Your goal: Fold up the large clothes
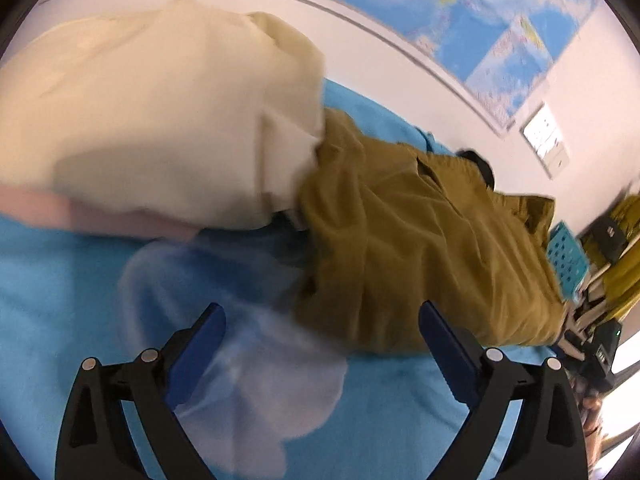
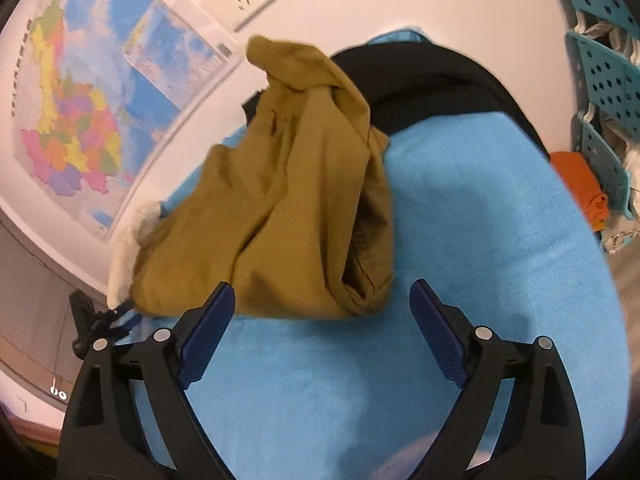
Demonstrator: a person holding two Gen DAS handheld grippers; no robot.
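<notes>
A crumpled olive garment lies on the blue-covered surface, just beyond my left gripper. The jaws of that gripper stand wide open. A pale smear lies blurred by the left finger, too unclear to name. Touching the olive garment's left side is a cream garment. In the right wrist view the olive garment sits heaped just ahead of my right gripper. That gripper is open and empty over the blue cover.
A black garment lies behind the olive one. Teal perforated racks with an orange cloth stand at the right. A wall map hangs behind the surface, with clutter at its right end. A pink blur shows under the cream garment.
</notes>
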